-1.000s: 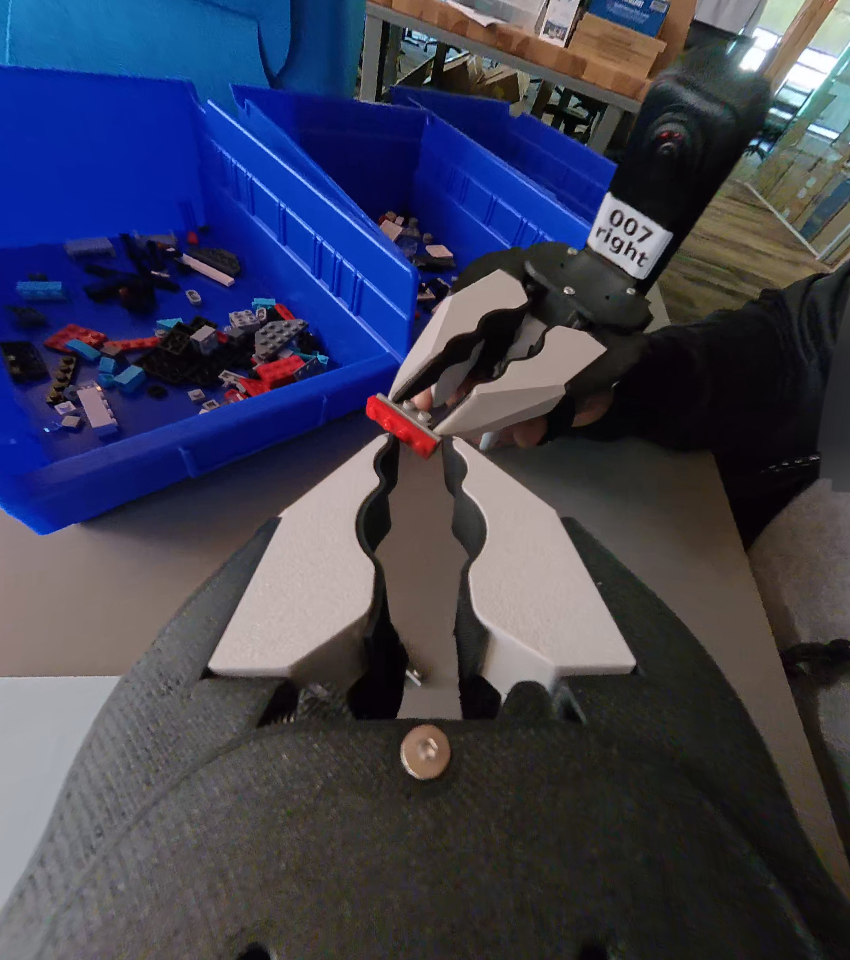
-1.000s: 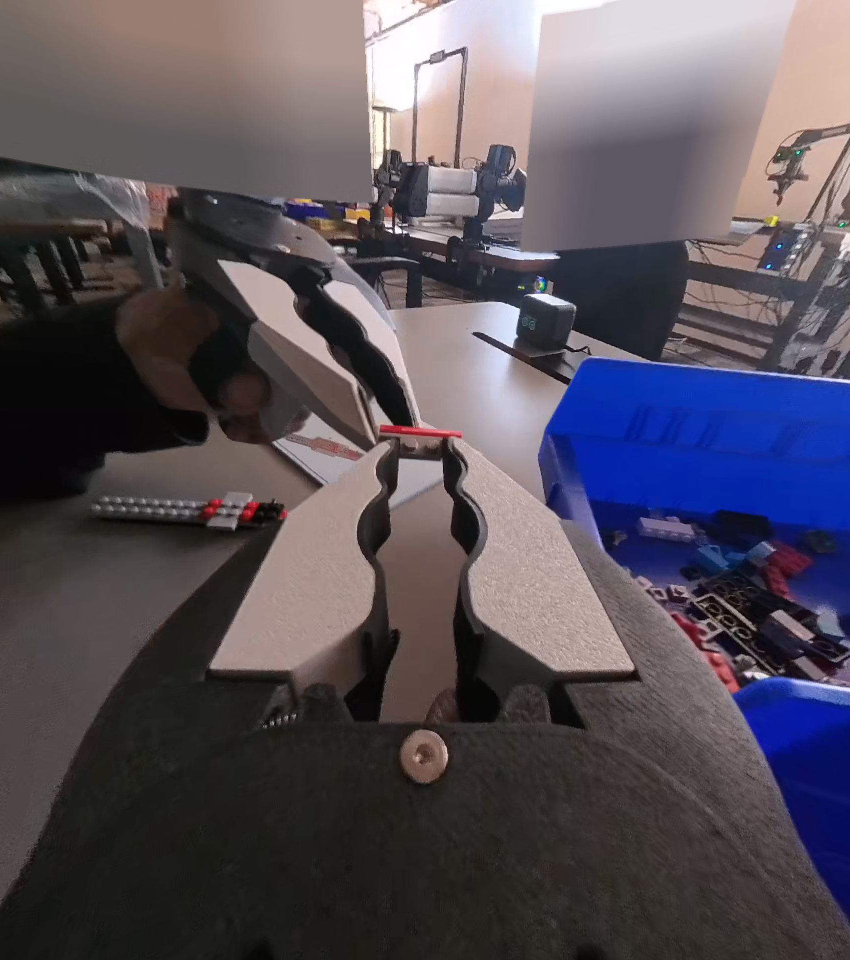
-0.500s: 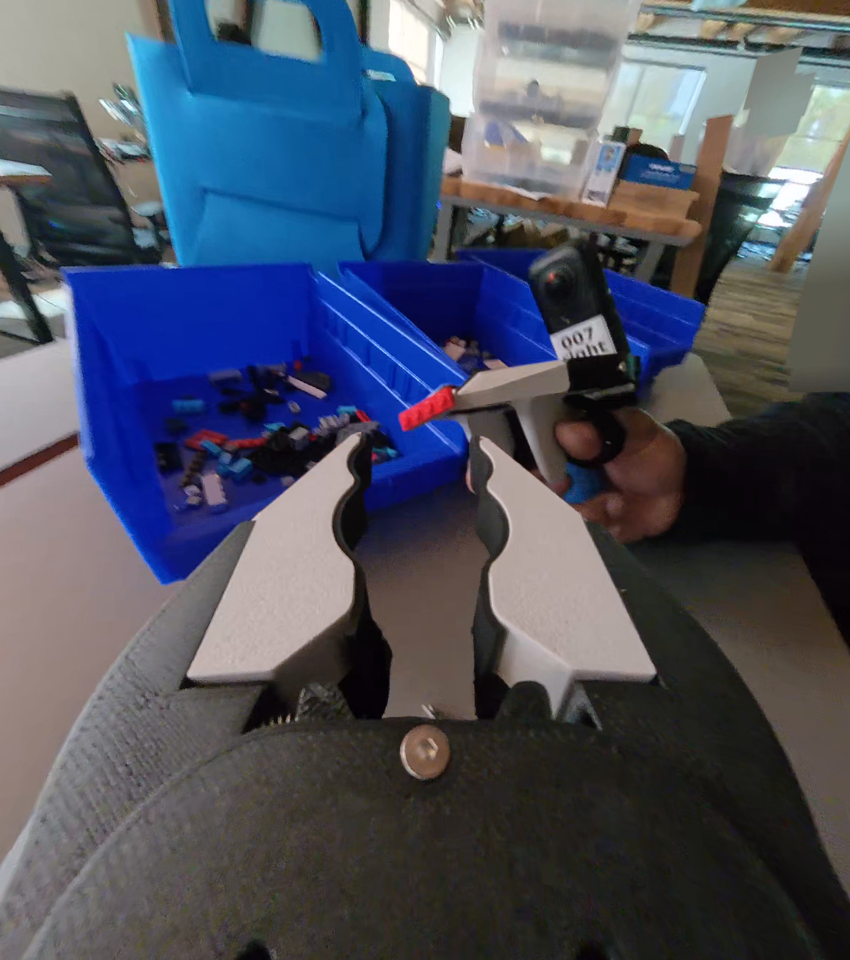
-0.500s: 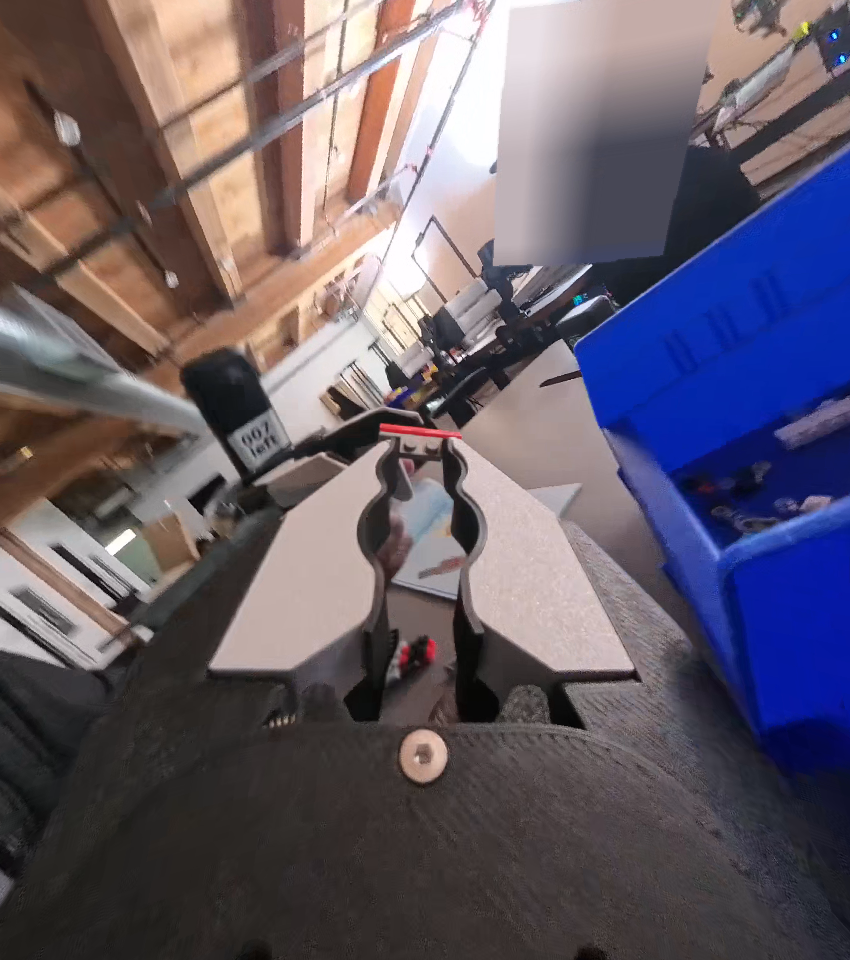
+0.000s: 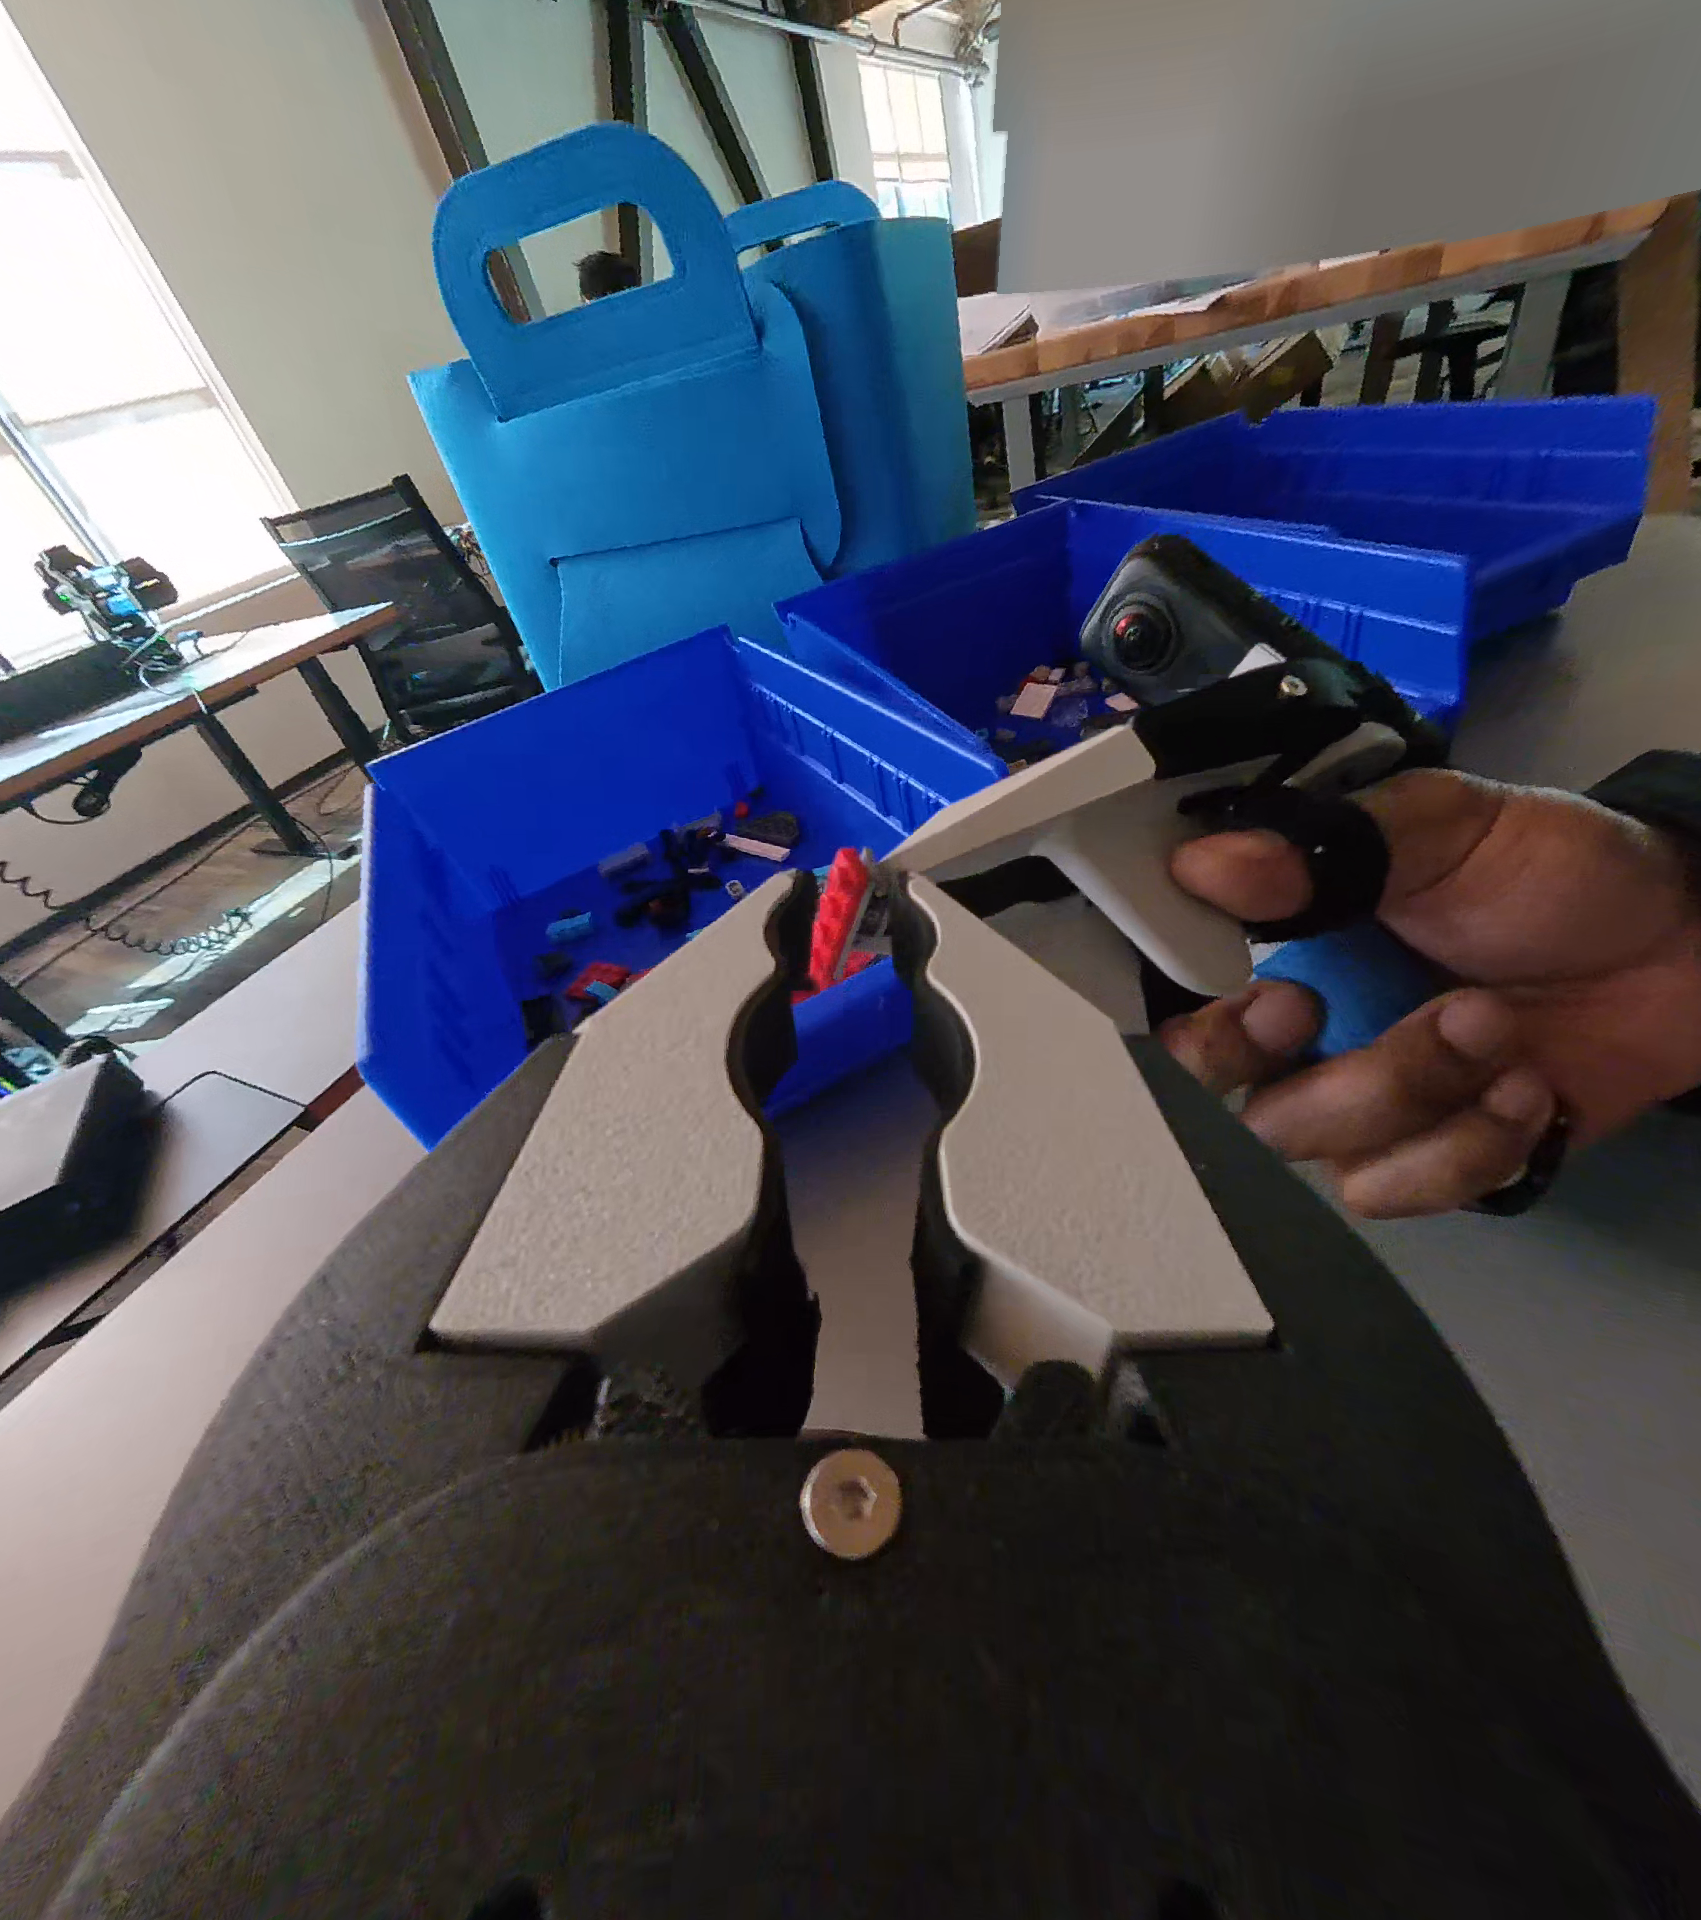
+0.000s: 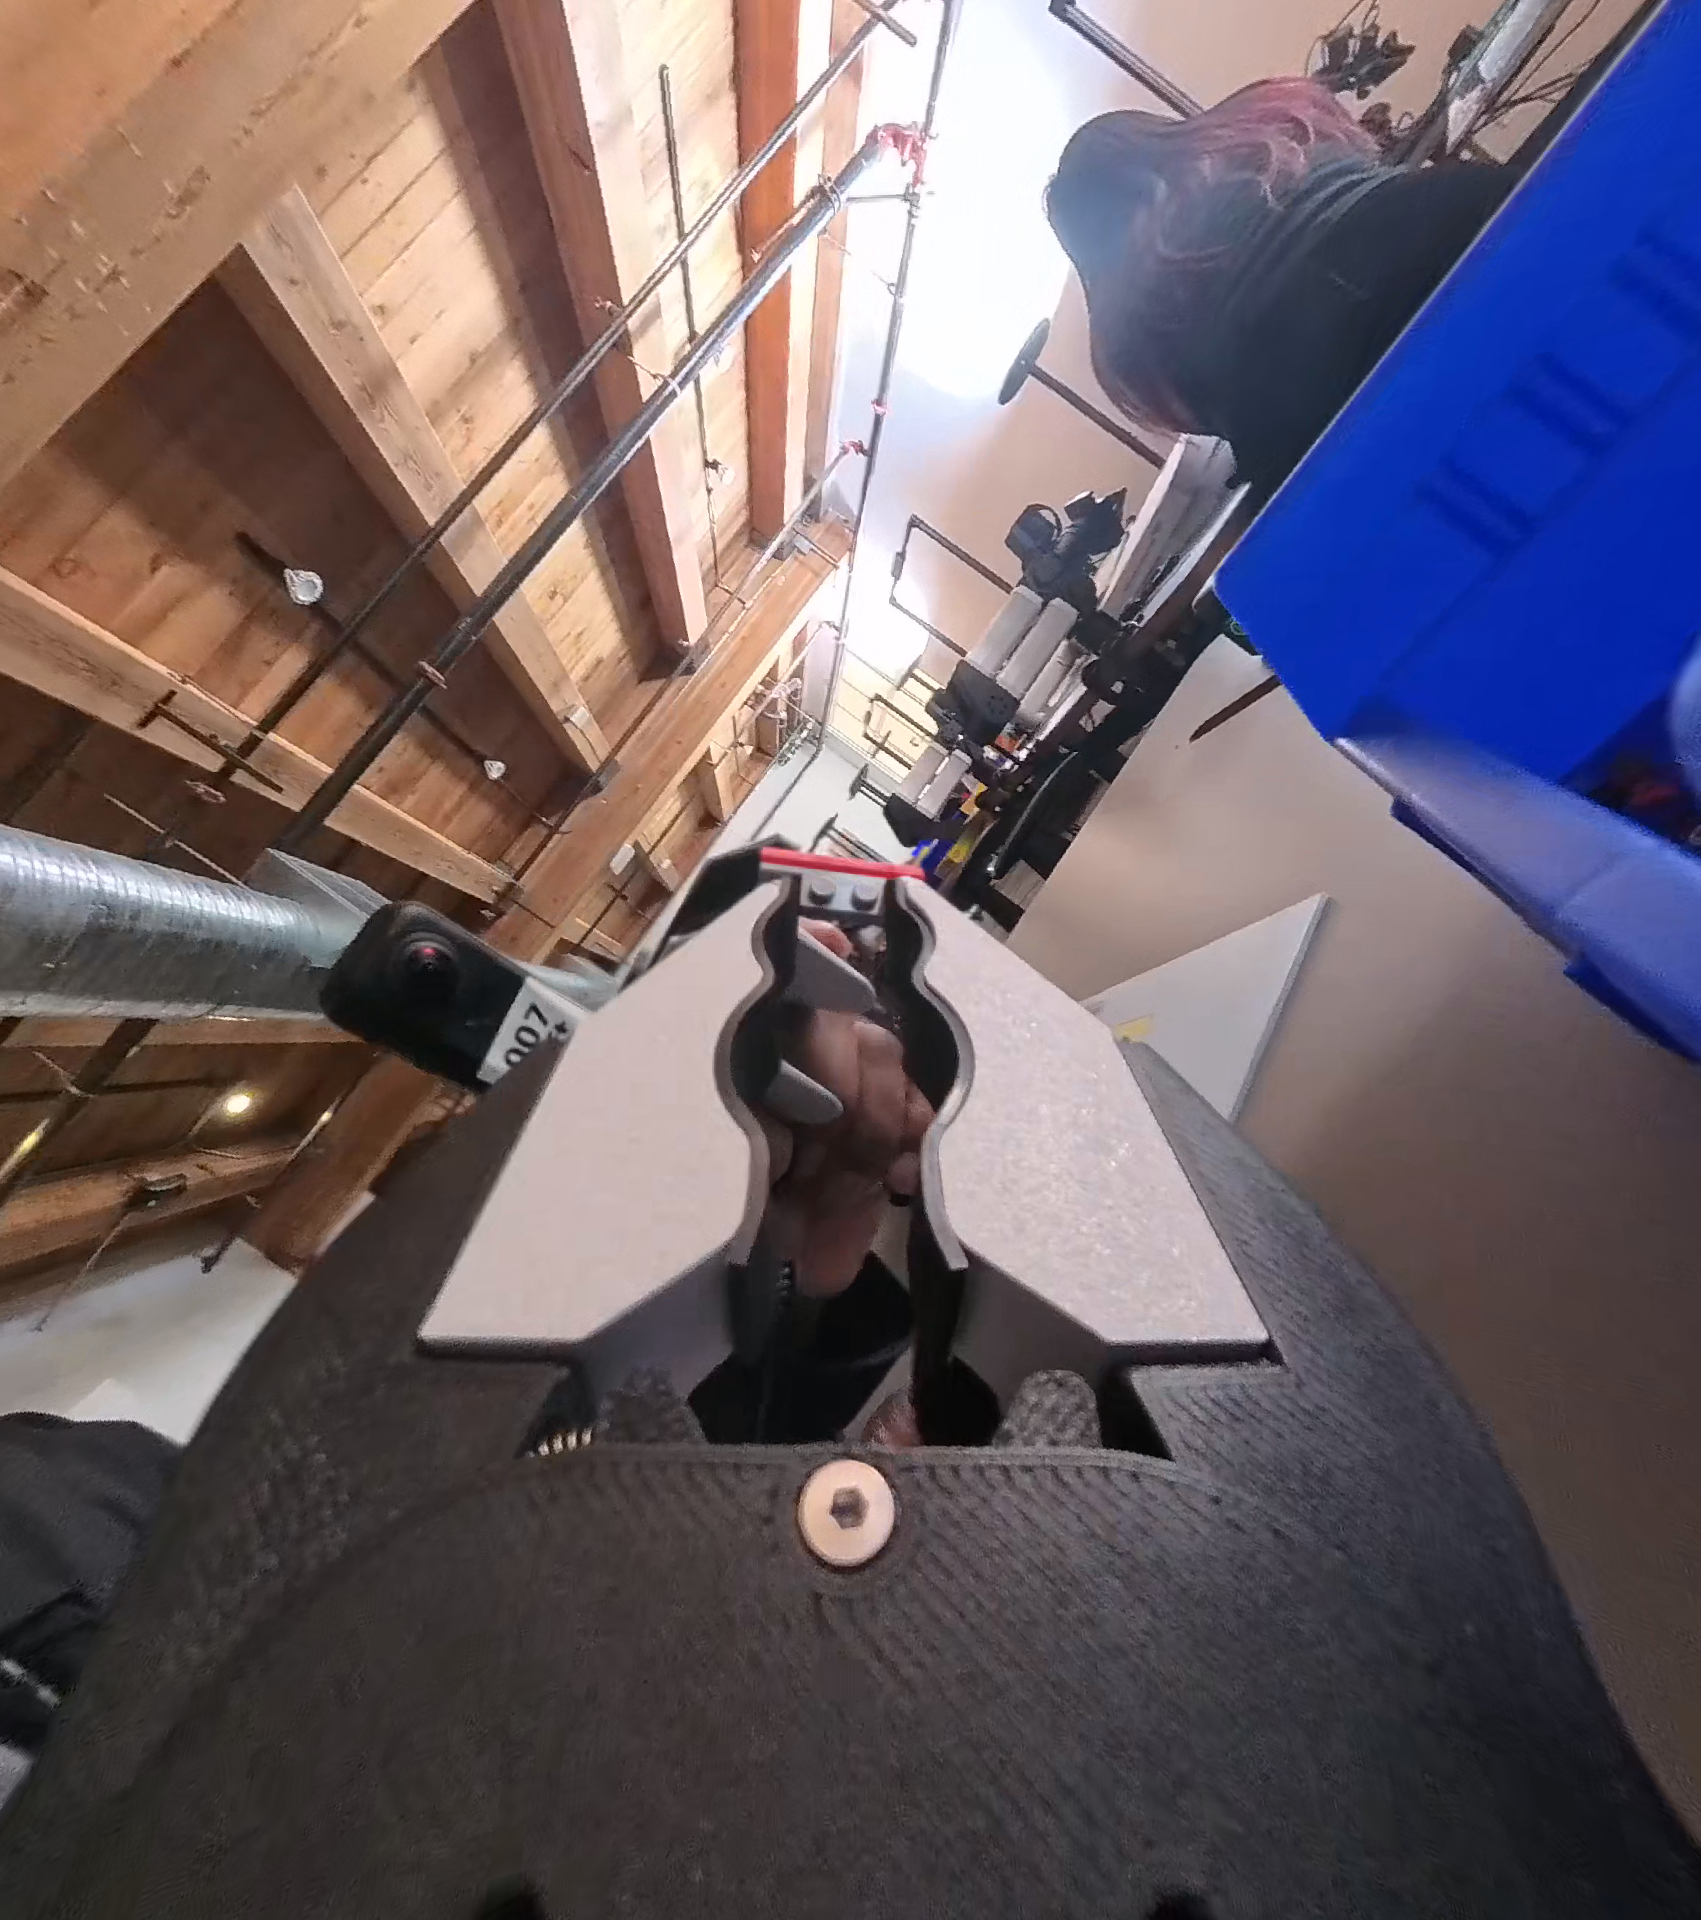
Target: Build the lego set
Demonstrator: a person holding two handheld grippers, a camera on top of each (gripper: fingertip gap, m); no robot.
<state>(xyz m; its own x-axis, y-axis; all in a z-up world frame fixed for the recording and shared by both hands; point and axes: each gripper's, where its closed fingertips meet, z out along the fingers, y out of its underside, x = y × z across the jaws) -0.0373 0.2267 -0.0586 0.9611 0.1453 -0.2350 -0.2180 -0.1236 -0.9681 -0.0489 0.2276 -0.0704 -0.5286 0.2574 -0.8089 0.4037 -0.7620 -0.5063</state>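
Holding a red lego plate [image 5: 841, 914] with a small gray piece stuck to it, the right gripper [image 5: 893, 871] reaches in from the side, its fingers [image 5: 1022, 805] clamped on the gray piece. The plate stands tilted up in the air, right between the tips of the left gripper [image 5: 851, 909]. The left fingers [image 5: 638, 1132] sit close on each side of the plate, but I cannot tell if they squeeze it. A hand [image 5: 1511, 966] holds the right gripper above the gray table [image 5: 1552, 1403]. Behind the plate sits a blue bin [image 5: 430, 935] with many loose lego pieces [image 5: 680, 862] inside. More blue bins [image 5: 1345, 582] stand beside it, and a light blue bag [image 5: 659, 457] stands behind them.
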